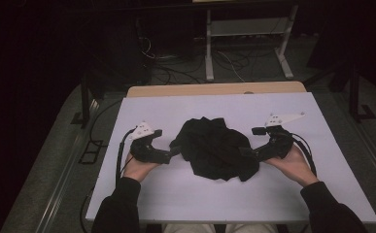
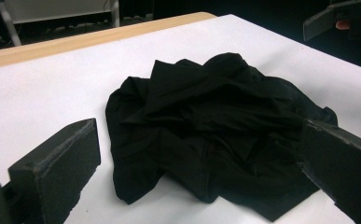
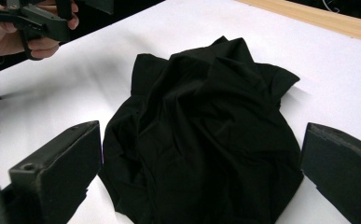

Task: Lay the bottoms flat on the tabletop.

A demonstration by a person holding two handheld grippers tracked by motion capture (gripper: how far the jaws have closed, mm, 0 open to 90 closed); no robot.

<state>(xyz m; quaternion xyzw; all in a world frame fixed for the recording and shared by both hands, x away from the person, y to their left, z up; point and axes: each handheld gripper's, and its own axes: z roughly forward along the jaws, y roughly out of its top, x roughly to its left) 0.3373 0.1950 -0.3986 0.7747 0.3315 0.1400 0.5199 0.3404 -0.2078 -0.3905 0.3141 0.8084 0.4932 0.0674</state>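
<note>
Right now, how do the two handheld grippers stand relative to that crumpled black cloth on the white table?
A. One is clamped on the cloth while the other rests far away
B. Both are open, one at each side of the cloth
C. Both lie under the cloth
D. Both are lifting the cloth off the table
B: the left gripper and right gripper flank the crumpled black cloth, jaws spread, and the cloth lies on the white table.

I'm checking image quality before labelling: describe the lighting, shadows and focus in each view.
High view: the white table top is evenly lit while the room behind is dark; the crumpled black cloth loses fold detail. Left gripper view: the near black jaws look soft, the cloth's folds readable. Right gripper view: bright table, faint shadow beside the cloth.
</note>
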